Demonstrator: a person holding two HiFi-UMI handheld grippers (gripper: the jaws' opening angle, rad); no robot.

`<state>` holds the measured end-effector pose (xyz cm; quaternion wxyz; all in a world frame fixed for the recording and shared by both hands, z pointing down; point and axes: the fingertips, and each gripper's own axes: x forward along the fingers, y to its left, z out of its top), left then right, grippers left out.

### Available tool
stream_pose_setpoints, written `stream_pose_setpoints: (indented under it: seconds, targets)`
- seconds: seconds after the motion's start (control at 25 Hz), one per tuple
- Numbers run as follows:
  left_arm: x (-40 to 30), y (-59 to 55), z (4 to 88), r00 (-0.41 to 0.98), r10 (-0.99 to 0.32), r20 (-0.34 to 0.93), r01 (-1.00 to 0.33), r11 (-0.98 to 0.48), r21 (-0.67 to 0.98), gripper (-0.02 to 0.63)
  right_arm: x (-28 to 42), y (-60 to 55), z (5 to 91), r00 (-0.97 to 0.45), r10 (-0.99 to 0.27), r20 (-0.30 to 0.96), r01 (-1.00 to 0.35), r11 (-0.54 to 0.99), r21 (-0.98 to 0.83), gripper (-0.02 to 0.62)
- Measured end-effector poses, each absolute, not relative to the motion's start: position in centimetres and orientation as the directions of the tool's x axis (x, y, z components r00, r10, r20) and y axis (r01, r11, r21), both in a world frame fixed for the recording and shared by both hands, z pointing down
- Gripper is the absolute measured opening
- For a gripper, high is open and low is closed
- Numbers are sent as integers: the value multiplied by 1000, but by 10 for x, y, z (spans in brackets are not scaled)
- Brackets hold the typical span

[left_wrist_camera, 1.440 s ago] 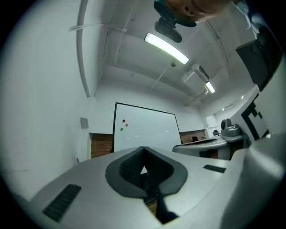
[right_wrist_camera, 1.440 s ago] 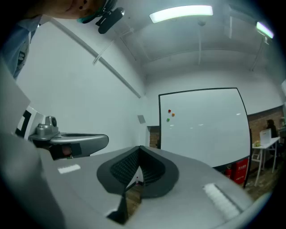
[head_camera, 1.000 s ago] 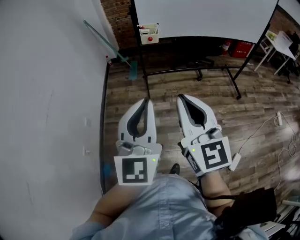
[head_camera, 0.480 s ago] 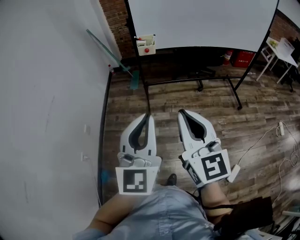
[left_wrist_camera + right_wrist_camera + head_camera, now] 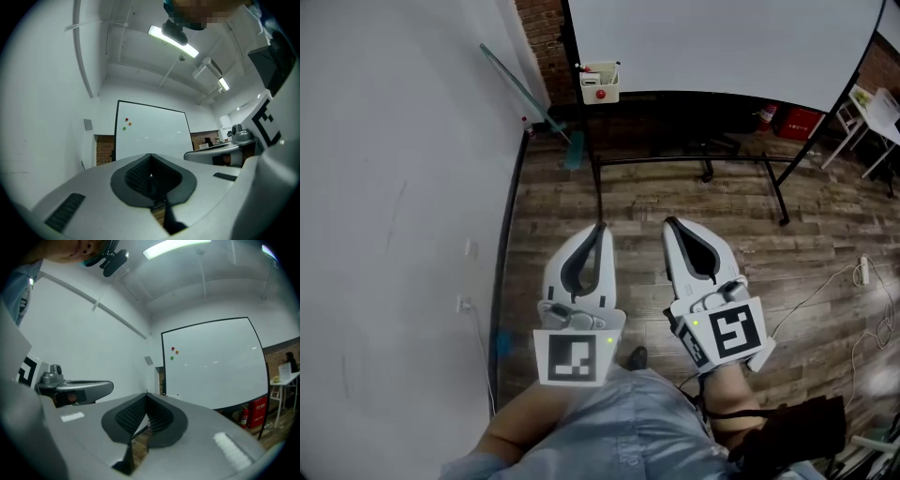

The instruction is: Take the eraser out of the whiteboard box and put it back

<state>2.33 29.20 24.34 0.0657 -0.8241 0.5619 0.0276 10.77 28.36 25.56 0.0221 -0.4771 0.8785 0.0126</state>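
Both grippers held side by side, level, over the wood floor (image 5: 825,234). Left gripper (image 5: 601,226): jaws pressed together, nothing between them, confirmed in its own view (image 5: 151,155). Right gripper (image 5: 668,222): jaws likewise closed tip to tip and empty (image 5: 146,394). The whiteboard box (image 5: 600,82) hangs at the lower left corner of the whiteboard (image 5: 722,42), well ahead of the left jaws and roughly in line with them, ahead and to the left of the right jaws. The eraser cannot be picked out in the box at this size; a red item shows at the box front. 3 small magnets (image 5: 126,124) sit high on the board, above the left jaws. A green-handled broom (image 5: 525,94) leans on the wall (image 5: 394,187), ahead and left of both jaws.
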Motion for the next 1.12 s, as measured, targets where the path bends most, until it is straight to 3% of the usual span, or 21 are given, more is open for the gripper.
stream_pose_setpoints:
  seconds: [1.12]
  targets:
    - [-50, 54, 245, 428, -894, -132, -901, -433, 6, 5, 25, 51, 245, -506, -863, 3, -862, 506, 29, 2]
